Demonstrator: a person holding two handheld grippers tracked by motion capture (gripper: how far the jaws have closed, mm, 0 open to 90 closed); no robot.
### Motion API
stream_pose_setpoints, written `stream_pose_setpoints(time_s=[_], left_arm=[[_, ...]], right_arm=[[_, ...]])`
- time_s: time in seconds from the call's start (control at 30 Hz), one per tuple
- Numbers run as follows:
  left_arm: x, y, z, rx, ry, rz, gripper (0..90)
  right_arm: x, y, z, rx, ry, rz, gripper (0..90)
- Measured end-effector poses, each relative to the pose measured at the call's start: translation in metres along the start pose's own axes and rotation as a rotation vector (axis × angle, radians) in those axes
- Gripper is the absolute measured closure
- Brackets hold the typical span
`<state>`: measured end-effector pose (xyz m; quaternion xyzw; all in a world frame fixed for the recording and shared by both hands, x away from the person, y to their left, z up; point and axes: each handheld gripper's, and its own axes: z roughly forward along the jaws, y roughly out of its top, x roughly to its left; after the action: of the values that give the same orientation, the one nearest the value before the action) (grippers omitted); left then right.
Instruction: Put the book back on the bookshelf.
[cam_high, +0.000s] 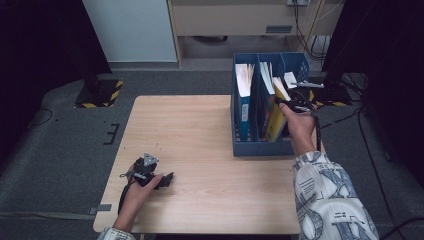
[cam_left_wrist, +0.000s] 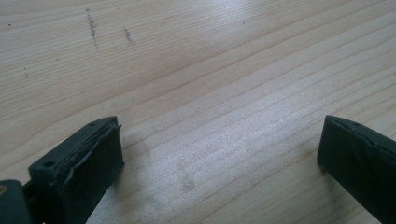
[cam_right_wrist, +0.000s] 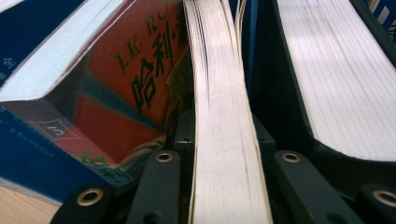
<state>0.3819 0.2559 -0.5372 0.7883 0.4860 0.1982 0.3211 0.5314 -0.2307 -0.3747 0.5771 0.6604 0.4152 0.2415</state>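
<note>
- Right gripper (cam_high: 289, 102) is clamped on a yellow book (cam_high: 276, 122) in the blue file rack (cam_high: 260, 147).
- Left gripper (cam_high: 167, 179) rests on the wooden table (cam_high: 200, 150), jaws apart.

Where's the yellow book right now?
In the high view the yellow book leans in the blue file rack at the table's right, beside the blue books, with the right gripper clamped on its top edge.
</note>
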Motion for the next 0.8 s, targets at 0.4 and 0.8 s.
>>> stream_pose_setpoints(time_s=[0.4,0.8], left_arm=[[0.0,0.0,0.0,0.0,0.0,0.005,0.0],[0.0,0.0,0.0,0.0,0.0,0.004,0.0]], right_arm=[[0.004,0.01,-0.011,-0.017,0.007,0.003,71.9],[0.004,0.015,-0.009,-0.029,-0.01,0.002,75.1]])
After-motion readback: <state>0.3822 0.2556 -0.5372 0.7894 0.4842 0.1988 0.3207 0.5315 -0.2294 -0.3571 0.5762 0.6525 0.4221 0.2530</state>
